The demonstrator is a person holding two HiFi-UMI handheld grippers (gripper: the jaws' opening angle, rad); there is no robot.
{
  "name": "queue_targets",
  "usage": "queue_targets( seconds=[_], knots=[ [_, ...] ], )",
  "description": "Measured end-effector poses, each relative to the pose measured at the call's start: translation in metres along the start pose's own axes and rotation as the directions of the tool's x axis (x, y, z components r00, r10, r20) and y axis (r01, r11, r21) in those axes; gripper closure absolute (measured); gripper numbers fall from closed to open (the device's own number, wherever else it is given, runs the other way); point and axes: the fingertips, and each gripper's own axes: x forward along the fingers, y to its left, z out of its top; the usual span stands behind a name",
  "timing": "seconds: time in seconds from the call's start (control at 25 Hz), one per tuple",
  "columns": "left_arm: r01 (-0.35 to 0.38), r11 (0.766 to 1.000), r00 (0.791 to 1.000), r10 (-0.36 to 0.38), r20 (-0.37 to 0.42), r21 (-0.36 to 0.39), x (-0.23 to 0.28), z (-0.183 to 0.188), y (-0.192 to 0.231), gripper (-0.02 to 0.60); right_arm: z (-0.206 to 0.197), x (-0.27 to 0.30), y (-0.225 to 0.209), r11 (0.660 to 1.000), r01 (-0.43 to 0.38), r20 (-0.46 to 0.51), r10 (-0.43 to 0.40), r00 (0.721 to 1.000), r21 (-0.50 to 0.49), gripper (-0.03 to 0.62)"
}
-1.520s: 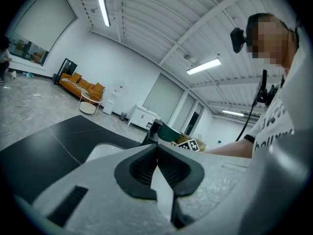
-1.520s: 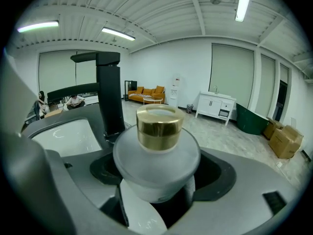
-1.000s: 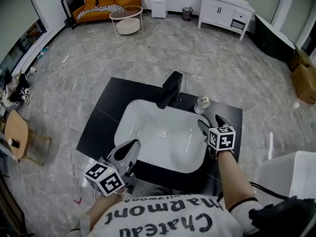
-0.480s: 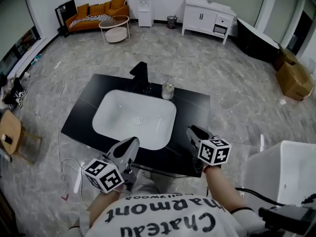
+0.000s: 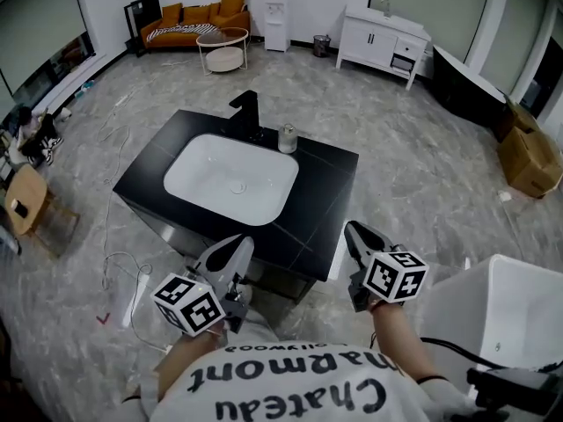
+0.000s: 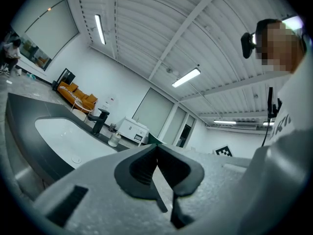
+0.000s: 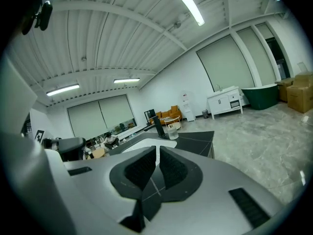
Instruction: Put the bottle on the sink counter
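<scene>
The small clear bottle with a pale cap stands upright on the black sink counter, just right of the black faucet and behind the white basin. Both grippers hang in front of the counter, well away from the bottle. My left gripper is shut with nothing in it. The jaws of my right gripper are closing, almost together, with nothing between them. The left gripper view has the bottle far beyond its shut jaws. The right gripper view looks past its jaws to the bottle on the counter.
A large white box stands close at my right. A wooden chair and loose cables lie on the floor at left. Far back are an orange sofa, a round table, a white cabinet and cardboard boxes.
The right gripper has pulled back from beside the bottle to in front of the counter, and its jaws have closed. The whole view has backed away from the sink. The bottle stays by the faucet.
</scene>
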Motion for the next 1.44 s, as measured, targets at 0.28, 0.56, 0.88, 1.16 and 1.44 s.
queue_targets(
  seconds=[0.28,0.56,0.88,1.16,1.44],
  knots=[
    [-0.039,0.999,0.999,0.039,0.010,0.005,-0.019,-0.011,-0.042,0.566,0.000,-0.046,0.002,0.995,-0.002,0.004,0.002,1.000,-0.098,0.580],
    [-0.095,0.995,0.995,0.094,0.020,0.015,-0.036,-0.016,-0.046,0.566,-0.011,-0.048,0.006,0.993,-0.030,-0.021,0.028,0.999,-0.111,0.580],
    [-0.119,0.993,0.992,0.118,0.040,0.015,-0.048,-0.019,-0.058,0.566,-0.015,-0.060,0.007,0.989,-0.052,-0.042,0.047,0.998,-0.141,0.580],
    [-0.117,0.993,0.992,0.116,0.039,0.024,-0.057,-0.026,-0.073,0.566,-0.030,-0.075,0.008,0.989,-0.062,-0.074,0.052,0.996,-0.137,0.580],
    [-0.122,0.992,0.991,0.121,0.048,0.014,-0.064,-0.030,-0.085,0.566,-0.037,-0.089,0.002,0.990,-0.050,-0.089,0.039,0.995,-0.134,0.580]
  ],
)
